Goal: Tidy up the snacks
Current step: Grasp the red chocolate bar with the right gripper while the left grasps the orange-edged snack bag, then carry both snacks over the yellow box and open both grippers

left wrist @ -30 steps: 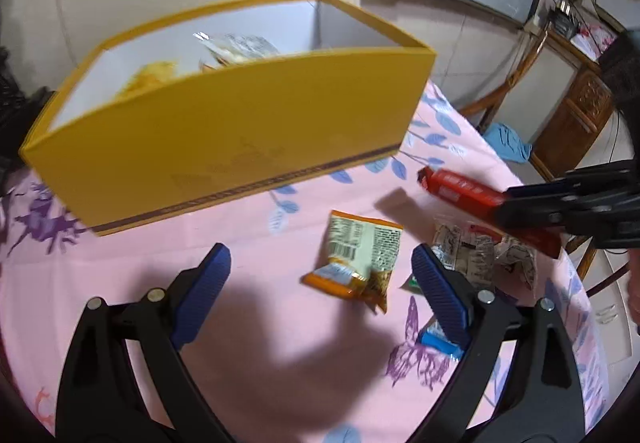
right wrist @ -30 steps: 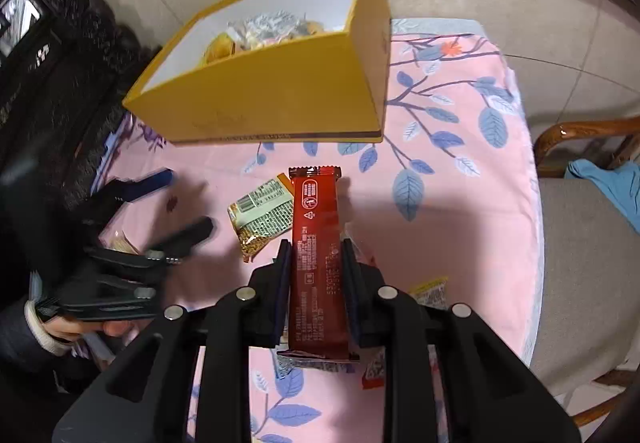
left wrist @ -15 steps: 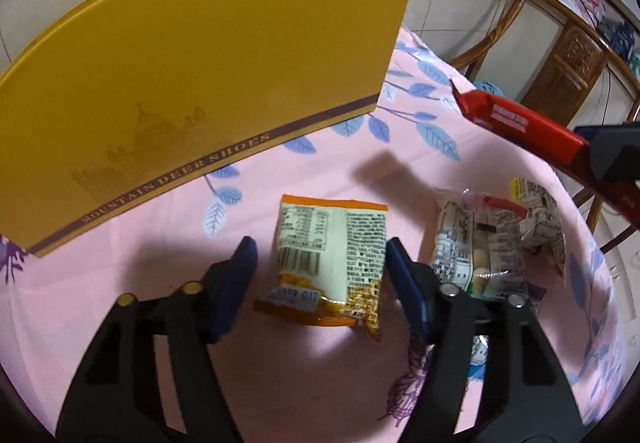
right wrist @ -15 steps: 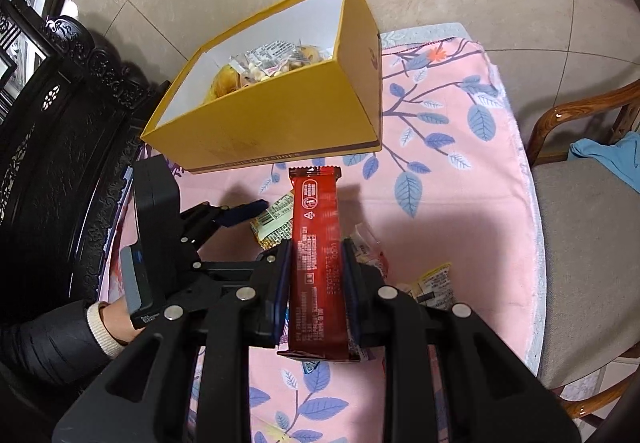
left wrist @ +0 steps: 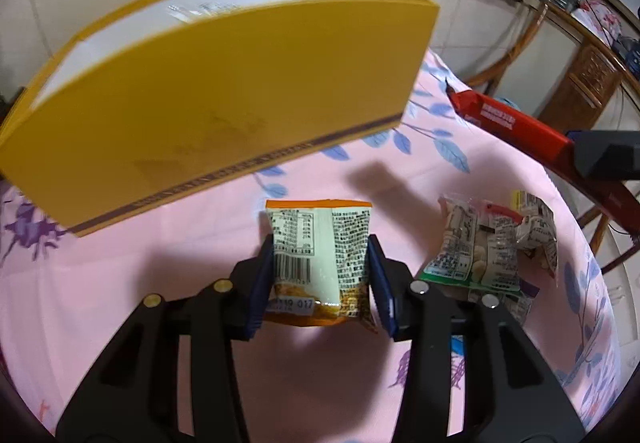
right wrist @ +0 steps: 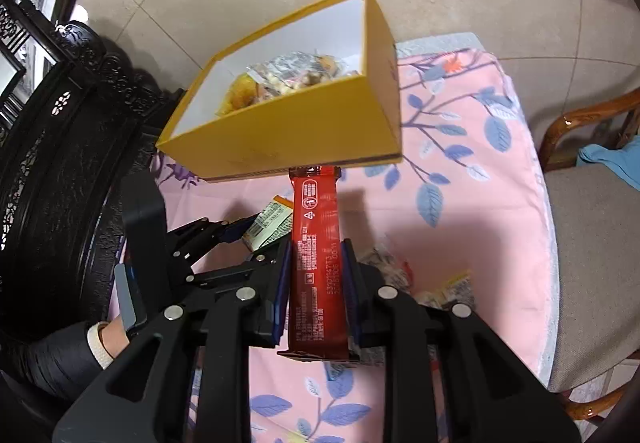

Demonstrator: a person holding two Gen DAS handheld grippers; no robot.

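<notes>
Between blue fingers [left wrist: 266, 275], crinkly foil snack packet [left wrist: 320, 251]

My left hand-held gripper [left wrist: 320, 279] and right hand-held gripper [right wrist: 316, 283]: black frames, blue pads, round metal screws. My sleeve [right wrist: 52, 359]: black, pale cuff.

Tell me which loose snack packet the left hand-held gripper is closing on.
The orange-edged packet with the barcode, between the left hand-held gripper pads, which have just been closing. The clear green-edged packets lie apart to its right, untouched.
</notes>
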